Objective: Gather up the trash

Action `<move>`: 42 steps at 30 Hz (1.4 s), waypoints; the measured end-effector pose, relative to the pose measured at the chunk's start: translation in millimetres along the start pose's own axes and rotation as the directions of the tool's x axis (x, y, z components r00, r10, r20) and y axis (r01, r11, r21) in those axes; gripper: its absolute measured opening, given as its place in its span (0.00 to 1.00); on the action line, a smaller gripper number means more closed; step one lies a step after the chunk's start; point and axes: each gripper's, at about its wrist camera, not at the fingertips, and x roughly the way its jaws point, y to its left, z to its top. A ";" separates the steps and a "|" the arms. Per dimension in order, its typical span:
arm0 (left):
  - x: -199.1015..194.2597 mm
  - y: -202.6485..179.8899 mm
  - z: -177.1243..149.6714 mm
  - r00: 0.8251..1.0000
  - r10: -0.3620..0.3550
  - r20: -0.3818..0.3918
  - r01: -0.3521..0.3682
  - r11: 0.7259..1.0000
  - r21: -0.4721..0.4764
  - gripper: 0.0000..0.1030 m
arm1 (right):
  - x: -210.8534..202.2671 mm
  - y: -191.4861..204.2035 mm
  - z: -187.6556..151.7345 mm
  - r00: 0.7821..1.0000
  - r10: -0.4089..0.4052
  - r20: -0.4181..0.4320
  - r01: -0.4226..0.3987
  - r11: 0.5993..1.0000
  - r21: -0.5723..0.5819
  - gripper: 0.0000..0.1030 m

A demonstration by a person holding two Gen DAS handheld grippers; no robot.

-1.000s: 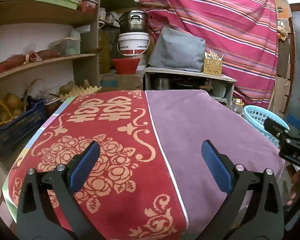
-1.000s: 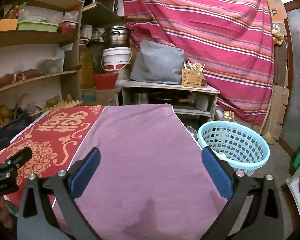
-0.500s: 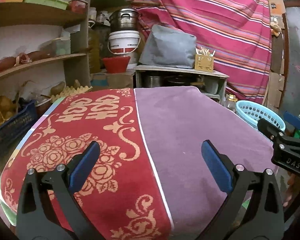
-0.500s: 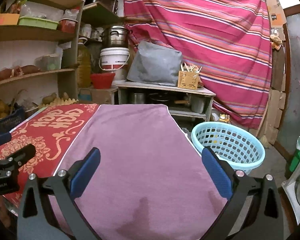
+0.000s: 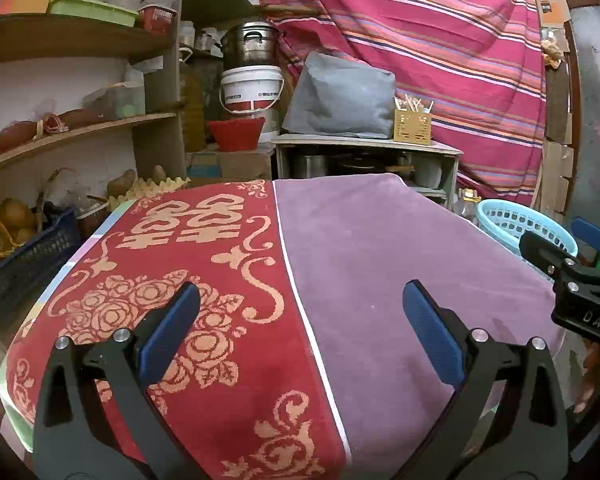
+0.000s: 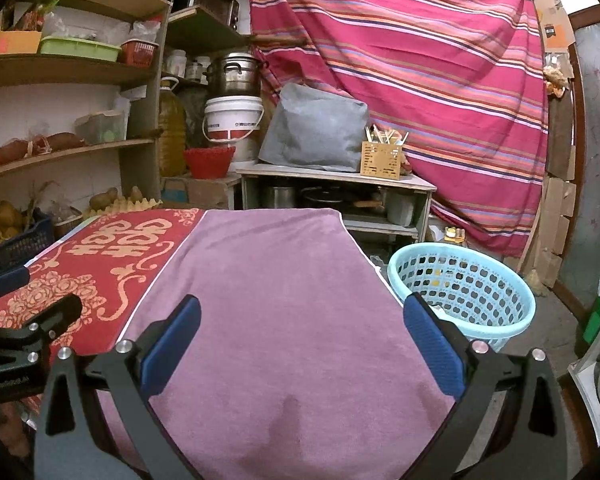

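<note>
We hold the left gripper (image 5: pixel 300 332) and right gripper (image 6: pixel 300 334) spread apart and empty above the cloth-covered surface (image 6: pixel 284 280). No trash shows on it; the blue basket (image 6: pixel 466 292) waits off its right edge, presumably for collection.

Wooden shelves (image 6: pixel 72 70) line the left wall; a striped cloth (image 6: pixel 420 64) hangs behind.

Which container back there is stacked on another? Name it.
The steel pot sits on the white bucket. The red bowl and light-blue basket stand alone.
</note>
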 end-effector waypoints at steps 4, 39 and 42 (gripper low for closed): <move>-1.6 -0.5 -0.1 1.000 0.003 0.004 -0.003 1.000 0.004 0.95 | 0.4 0.7 -0.7 1.000 0.003 -0.001 -0.003 1.000 0.002 0.96; -1.5 4.2 0.3 1.000 0.017 -0.002 -0.017 1.000 0.001 0.95 | 4.8 2.2 -6.2 1.000 0.007 -0.011 -0.007 1.000 0.004 0.96; -0.1 4.1 0.5 1.000 0.015 -0.003 -0.015 1.000 0.001 0.95 | 5.1 2.1 -6.3 1.000 0.007 -0.011 -0.007 1.000 0.001 0.96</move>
